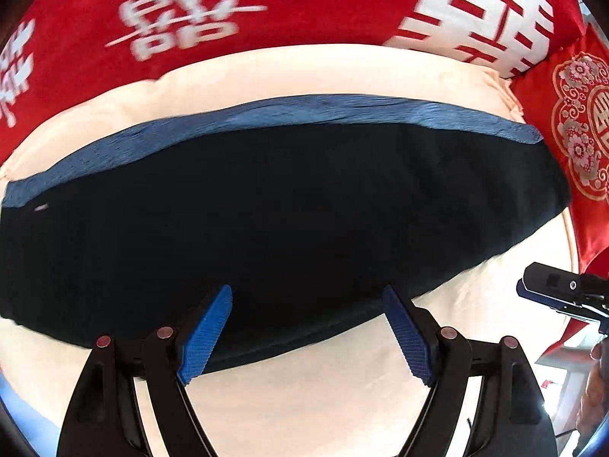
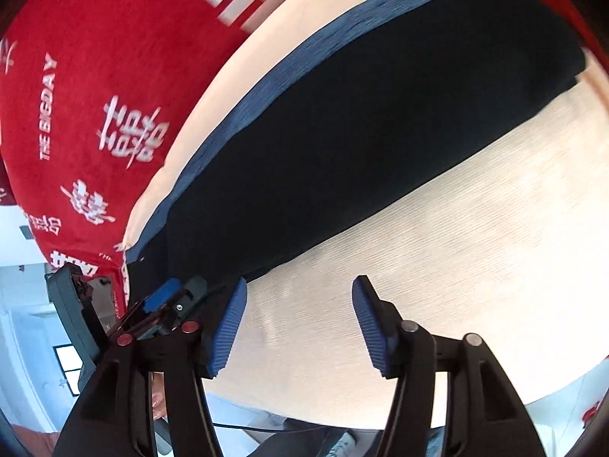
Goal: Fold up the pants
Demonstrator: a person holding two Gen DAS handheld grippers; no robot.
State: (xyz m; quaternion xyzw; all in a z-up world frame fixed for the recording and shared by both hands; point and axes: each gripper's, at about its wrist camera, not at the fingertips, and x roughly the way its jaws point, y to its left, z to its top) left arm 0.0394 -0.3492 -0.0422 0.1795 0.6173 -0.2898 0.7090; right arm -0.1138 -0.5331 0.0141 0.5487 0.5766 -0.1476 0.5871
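Note:
The dark navy pants [image 1: 285, 221] lie folded into a flat band on a cream cloth [image 1: 304, 392], with a lighter blue strip along their far edge. My left gripper [image 1: 308, 327] is open and empty, its blue pads just above the pants' near edge. The pants also show in the right wrist view [image 2: 361, 144], running diagonally. My right gripper [image 2: 300, 327] is open and empty over the cream cloth [image 2: 456, 247], beside the pants' near edge. The right gripper shows at the left wrist view's right edge [image 1: 563, 293]; the left gripper shows at lower left in the right wrist view [image 2: 171, 304].
A red blanket with white characters [image 1: 266, 7] lies beyond the cream cloth and also shows in the right wrist view [image 2: 76, 114]. A red cushion with floral pattern [image 1: 582, 133] sits at the right. The cream surface's front edge [image 2: 342, 419] drops off toward the floor.

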